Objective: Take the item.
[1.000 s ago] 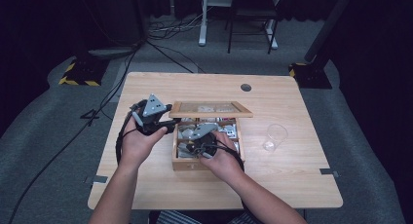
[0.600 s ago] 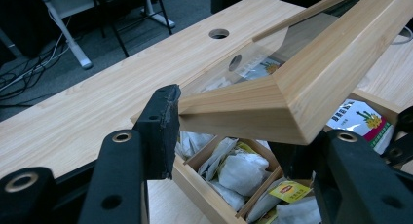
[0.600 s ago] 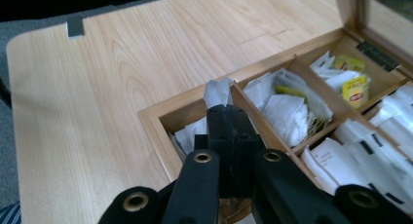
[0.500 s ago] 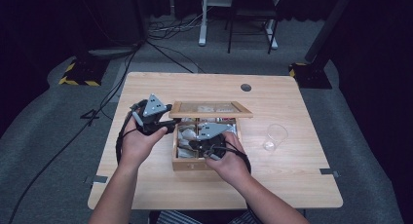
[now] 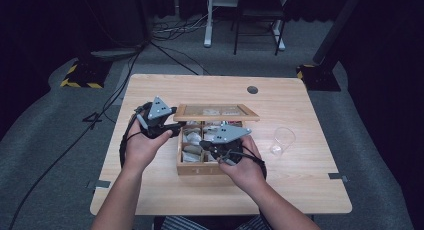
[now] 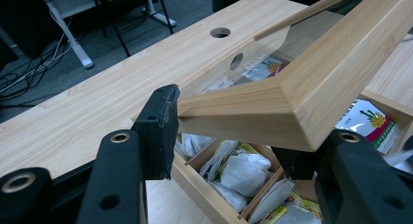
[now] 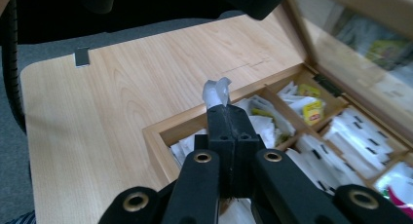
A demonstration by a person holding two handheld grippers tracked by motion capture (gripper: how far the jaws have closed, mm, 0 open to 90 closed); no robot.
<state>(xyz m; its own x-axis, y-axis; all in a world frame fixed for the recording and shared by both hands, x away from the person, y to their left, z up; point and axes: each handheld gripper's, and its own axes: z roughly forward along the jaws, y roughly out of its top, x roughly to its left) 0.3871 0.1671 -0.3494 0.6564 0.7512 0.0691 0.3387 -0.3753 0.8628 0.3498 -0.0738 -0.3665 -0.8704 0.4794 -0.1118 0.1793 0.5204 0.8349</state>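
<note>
Left gripper (image 6: 229, 136): my jaws grip the corner of the wooden lid (image 6: 311, 83), having just eased wider.
Right gripper (image 7: 229, 121): I have it clenched on a white tea bag (image 7: 215, 92) above the tea box (image 7: 160, 136).

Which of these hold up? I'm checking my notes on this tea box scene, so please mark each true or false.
1. The left claw holds the wooden lid up. True.
2. The right claw is empty. False: its jaws are pinched shut on a white tea bag.
3. The clear plastic cup stands inside the tea box. False: it stands on the table, to the right of the box.
4. The box is split into compartments holding tea bags. True.
5. The lid has a see-through pane. True.
</note>
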